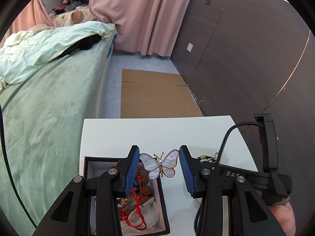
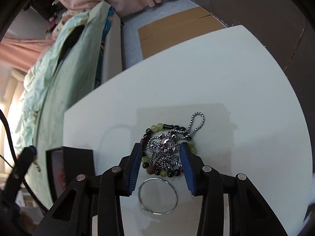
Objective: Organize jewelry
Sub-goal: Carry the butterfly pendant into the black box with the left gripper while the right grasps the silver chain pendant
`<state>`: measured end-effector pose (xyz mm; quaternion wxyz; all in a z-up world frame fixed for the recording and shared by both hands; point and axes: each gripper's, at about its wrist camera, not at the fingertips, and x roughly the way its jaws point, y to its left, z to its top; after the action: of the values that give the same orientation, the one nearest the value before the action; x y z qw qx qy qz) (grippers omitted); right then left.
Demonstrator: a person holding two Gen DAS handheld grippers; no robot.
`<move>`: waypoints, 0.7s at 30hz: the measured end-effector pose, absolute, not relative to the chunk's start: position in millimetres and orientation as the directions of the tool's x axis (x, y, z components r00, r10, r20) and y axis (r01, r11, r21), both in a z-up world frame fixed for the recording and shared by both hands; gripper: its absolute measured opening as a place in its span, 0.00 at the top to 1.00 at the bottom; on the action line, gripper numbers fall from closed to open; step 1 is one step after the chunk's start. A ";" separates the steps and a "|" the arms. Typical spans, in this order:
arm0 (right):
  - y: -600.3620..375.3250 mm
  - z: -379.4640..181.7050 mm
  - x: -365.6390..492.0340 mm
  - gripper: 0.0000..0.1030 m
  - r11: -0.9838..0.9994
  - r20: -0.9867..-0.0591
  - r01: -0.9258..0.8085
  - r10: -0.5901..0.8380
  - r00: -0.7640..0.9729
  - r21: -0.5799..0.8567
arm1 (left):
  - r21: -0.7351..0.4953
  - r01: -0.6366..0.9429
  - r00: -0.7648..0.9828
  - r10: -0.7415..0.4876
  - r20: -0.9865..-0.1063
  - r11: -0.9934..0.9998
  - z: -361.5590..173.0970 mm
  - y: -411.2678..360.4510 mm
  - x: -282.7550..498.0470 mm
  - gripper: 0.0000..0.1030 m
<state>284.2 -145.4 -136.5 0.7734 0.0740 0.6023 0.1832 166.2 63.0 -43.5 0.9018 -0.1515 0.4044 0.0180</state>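
Note:
My left gripper [image 1: 159,154] is shut on a pearly butterfly brooch [image 1: 159,163], held by its wing tips just above the right edge of an open black jewelry box [image 1: 126,194]. The box holds a red cord bracelet [image 1: 133,206] with brown beads on white cloth. My right gripper [image 2: 160,151] is open and hovers over a silver chain [image 2: 167,149] tangled on a green and black bead bracelet [image 2: 157,126]. A thin silver hoop [image 2: 158,195] lies under its jaws. The box also shows in the right wrist view [image 2: 76,157]. Both stand on a white table [image 2: 216,78].
A bed with green sheets [image 1: 49,98] runs along the table's left. Flat cardboard [image 1: 155,92] lies on the floor beyond the table. A dark wall panel [image 1: 246,59] stands to the right. The right gripper's body [image 1: 265,167] sits at the table's right side.

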 end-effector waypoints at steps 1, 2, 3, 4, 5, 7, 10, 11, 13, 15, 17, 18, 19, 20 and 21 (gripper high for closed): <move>-143.0 -136.1 282.6 0.60 0.926 -0.908 -0.206 0.359 0.215 0.317 | -0.258 -0.155 0.674 -0.089 -0.733 0.953 -43.3 63.2 166.2 0.58; -140.6 -136.0 280.7 0.60 0.930 -0.912 -0.219 0.342 0.225 0.294 | -0.261 -0.156 0.677 -0.089 -0.730 0.953 -42.2 64.0 165.1 0.58; -137.6 -135.4 278.6 0.60 0.936 -0.919 -0.233 0.318 0.235 0.264 | -0.263 -0.156 0.681 -0.089 -0.727 0.952 -41.1 65.2 164.0 0.58; -134.8 -134.7 277.0 0.64 0.943 -0.925 -0.246 0.286 0.249 0.225 | -0.265 -0.157 0.683 -0.089 -0.725 0.951 -40.3 66.2 163.0 0.58; -133.6 -134.0 275.0 0.72 0.950 -0.931 -0.249 0.254 0.264 0.189 | -0.266 -0.159 0.685 -0.088 -0.723 0.951 -39.7 66.9 161.7 0.58; -134.3 -132.9 273.0 0.83 0.948 -0.927 -0.249 0.263 0.267 0.197 | -0.266 -0.162 0.687 -0.085 -0.722 0.950 -39.2 67.8 159.5 0.58; -145.8 -133.4 272.6 0.84 0.939 -0.917 -0.208 0.319 0.239 0.273 | -0.263 -0.165 0.688 -0.080 -0.721 0.950 -38.9 68.8 156.0 0.58; -151.6 -133.9 272.4 0.85 0.932 -0.909 -0.187 0.348 0.229 0.309 | -0.262 -0.167 0.688 -0.078 -0.721 0.951 -39.0 68.9 154.9 0.58; -160.1 -127.9 268.6 0.86 0.912 -0.884 -0.174 0.405 0.232 0.372 | -0.265 -0.170 0.690 -0.077 -0.720 0.949 -38.2 70.2 152.4 0.58; -164.6 -116.8 262.5 0.86 0.897 -0.862 -0.187 0.437 0.258 0.400 | -0.270 -0.173 0.693 -0.078 -0.717 0.947 -36.5 71.9 149.4 0.58; -169.4 -104.6 256.0 0.86 0.882 -0.837 -0.195 0.469 0.282 0.428 | -0.272 -0.176 0.697 -0.075 -0.713 0.946 -34.6 73.4 145.7 0.58; -173.2 -99.2 251.8 0.86 0.873 -0.823 -0.197 0.487 0.293 0.446 | -0.273 -0.178 0.699 -0.074 -0.712 0.945 -33.8 74.1 143.9 0.58; -176.2 -94.5 248.3 0.86 0.863 -0.809 -0.200 0.504 0.303 0.463 | -0.275 -0.181 0.700 -0.073 -0.711 0.944 -33.0 75.1 141.9 0.58; -178.7 -90.0 244.7 0.86 0.856 -0.797 -0.203 0.517 0.311 0.476 | -0.277 -0.183 0.701 -0.072 -0.710 0.943 -32.4 76.4 139.9 0.58; -181.9 -85.5 240.2 0.86 0.848 -0.784 -0.207 0.531 0.322 0.488 | -0.281 -0.187 0.703 -0.072 -0.708 0.942 -31.6 78.4 137.1 0.58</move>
<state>240.2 -181.9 -85.5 0.7988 0.1511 0.5346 0.2310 137.1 78.4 -31.6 0.9073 -0.1681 0.3842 0.0316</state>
